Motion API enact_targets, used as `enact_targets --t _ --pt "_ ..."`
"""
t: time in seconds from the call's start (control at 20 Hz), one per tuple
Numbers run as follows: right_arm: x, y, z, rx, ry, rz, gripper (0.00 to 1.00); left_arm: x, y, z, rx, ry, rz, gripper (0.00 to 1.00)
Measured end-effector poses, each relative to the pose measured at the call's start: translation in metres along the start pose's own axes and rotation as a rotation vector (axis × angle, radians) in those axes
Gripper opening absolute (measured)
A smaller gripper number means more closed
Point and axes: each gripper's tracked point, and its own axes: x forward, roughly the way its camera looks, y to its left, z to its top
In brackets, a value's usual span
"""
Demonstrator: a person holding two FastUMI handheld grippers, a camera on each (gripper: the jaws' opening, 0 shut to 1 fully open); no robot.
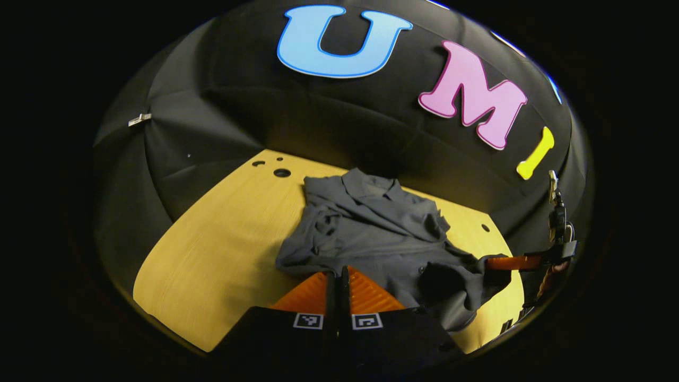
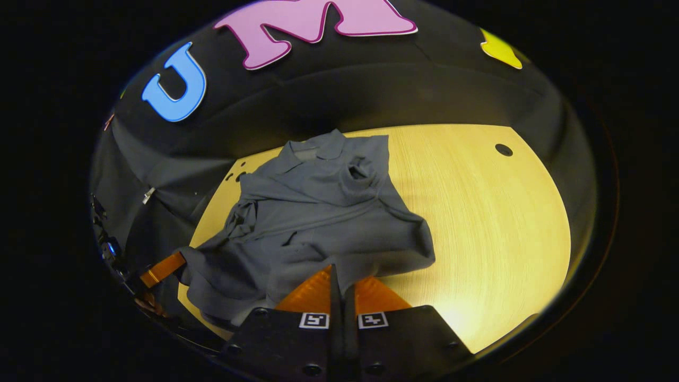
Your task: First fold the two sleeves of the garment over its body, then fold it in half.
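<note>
A grey collared garment (image 1: 371,228) lies rumpled on the wooden table (image 1: 212,239), collar at the far side and both sleeves lying over its body. My left gripper (image 1: 338,271) is shut on the near hem at one corner. In the right gripper view the garment (image 2: 313,212) spreads ahead, and my right gripper (image 2: 339,273) is shut on the hem at the other corner. The hem between the two corners is raised and sags. The right gripper (image 1: 509,262) also appears at the far right of the left gripper view, and the left gripper (image 2: 162,268) at the far left of the right gripper view.
Black cloth walls close the table on the far side and on both sides. Round holes (image 1: 281,172) mark the table's far corner, and another hole (image 2: 503,149) lies to the right. Bare table (image 2: 504,223) stretches to the garment's right.
</note>
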Motion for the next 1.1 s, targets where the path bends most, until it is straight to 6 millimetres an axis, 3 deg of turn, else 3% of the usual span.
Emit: enact_targets --t 0.3,0.5,0.8,0.9,0.95,1.1 --pt "0.015 0.003 0.07 -0.07 -0.088 0.018 0.05 0.029 -0.005 0.066 0.003 -0.095 0.004 0.05" --pt "0.038 0.006 0.109 -0.071 -0.127 0.025 0.05 0.059 -0.005 0.103 -0.026 -0.141 0.012 0.05" --pt "0.077 -0.003 0.166 -0.078 -0.191 0.006 0.05 0.112 0.006 0.152 -0.058 -0.197 0.019 0.02" --pt "0.091 -0.008 0.186 -0.071 -0.212 -0.002 0.05 0.133 0.014 0.167 -0.07 -0.206 0.025 0.05" --pt "0.098 -0.009 0.195 -0.056 -0.224 0.0 0.05 0.145 0.007 0.186 -0.072 -0.212 0.028 0.05" --pt "0.122 -0.012 0.216 -0.042 -0.254 -0.005 0.05 0.178 0.017 0.197 -0.014 -0.222 0.045 0.05"
